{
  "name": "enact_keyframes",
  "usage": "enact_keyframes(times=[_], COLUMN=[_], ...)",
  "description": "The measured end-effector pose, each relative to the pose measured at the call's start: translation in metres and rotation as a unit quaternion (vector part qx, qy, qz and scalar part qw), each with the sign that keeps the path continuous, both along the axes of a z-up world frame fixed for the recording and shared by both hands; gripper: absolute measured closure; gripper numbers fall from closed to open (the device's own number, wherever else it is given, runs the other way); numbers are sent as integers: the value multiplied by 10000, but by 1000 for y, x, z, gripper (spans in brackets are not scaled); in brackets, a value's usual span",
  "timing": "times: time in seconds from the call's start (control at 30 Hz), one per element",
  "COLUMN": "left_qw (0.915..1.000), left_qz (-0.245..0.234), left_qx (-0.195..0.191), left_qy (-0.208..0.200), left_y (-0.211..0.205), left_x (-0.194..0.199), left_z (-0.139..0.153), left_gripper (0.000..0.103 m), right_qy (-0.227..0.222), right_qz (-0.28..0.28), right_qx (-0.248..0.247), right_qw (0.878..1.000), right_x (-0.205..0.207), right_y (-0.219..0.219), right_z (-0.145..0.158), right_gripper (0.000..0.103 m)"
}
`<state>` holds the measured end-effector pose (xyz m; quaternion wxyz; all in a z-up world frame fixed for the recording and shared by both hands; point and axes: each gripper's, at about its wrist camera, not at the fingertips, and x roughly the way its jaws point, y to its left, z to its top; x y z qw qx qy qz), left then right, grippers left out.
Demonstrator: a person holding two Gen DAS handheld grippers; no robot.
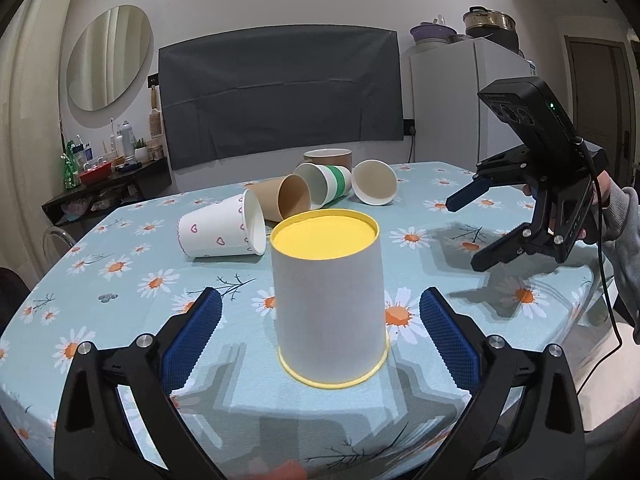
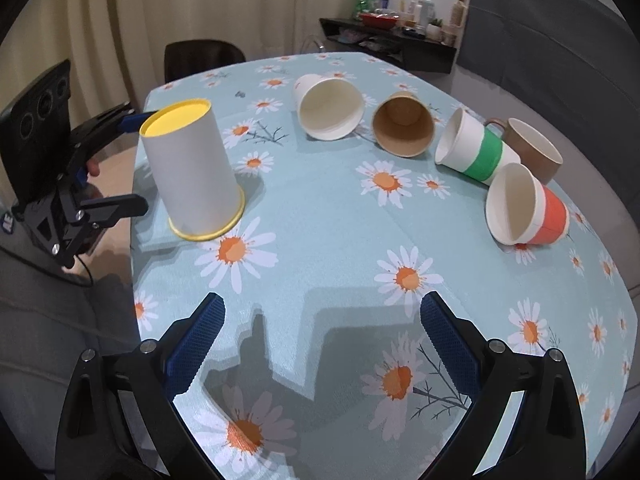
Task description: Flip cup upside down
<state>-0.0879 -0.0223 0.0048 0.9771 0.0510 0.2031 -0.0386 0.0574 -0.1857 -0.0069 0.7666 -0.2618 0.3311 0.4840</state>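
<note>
A white paper cup with a yellow base and rim (image 1: 328, 300) stands upside down on the daisy tablecloth, also in the right wrist view (image 2: 192, 172). My left gripper (image 1: 320, 316) is open, its blue pads on either side of the cup and apart from it; it also shows in the right wrist view (image 2: 132, 160). My right gripper (image 2: 320, 320) is open and empty over bare cloth; in the left wrist view it (image 1: 468, 236) hovers to the right of the cup.
Several cups lie on their sides further back: heart-print (image 1: 220, 232), brown (image 1: 284, 200), green-striped (image 1: 326, 184), orange-banded (image 2: 524, 210). A brown mug (image 2: 532, 148) stands upright. The table edge (image 2: 136, 240) is close behind the flipped cup.
</note>
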Motion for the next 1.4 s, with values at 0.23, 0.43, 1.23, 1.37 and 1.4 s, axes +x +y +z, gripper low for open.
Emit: enact_keyframes(times=[0.23,0.43,1.23,1.37,1.4], left_qw=[9993,9980,9978,9977,9977], left_qz=[303,628,369,400,422], left_qx=[208,89,-422,-406,-389], left_qy=[7,-76,349,364,354], left_y=[28,57,56,55,55], left_x=[-15,-16,3,1,0], left_z=[4,0,-22,-22,-22], left_gripper=[6,6,6,6,6], right_qy=[147,71,-625,-624,-614], right_qz=[-1206,-2197,-3250,-3213,-3198], right_qx=[856,1672,1994,2009,2035], right_qw=[9889,9611,9223,9233,9233], right_x=[-9,-36,-101,-102,-102], right_y=[-6,-9,-1,-1,-2], right_z=[-4,-17,-47,-46,-46], right_gripper=[9,8,8,8,8])
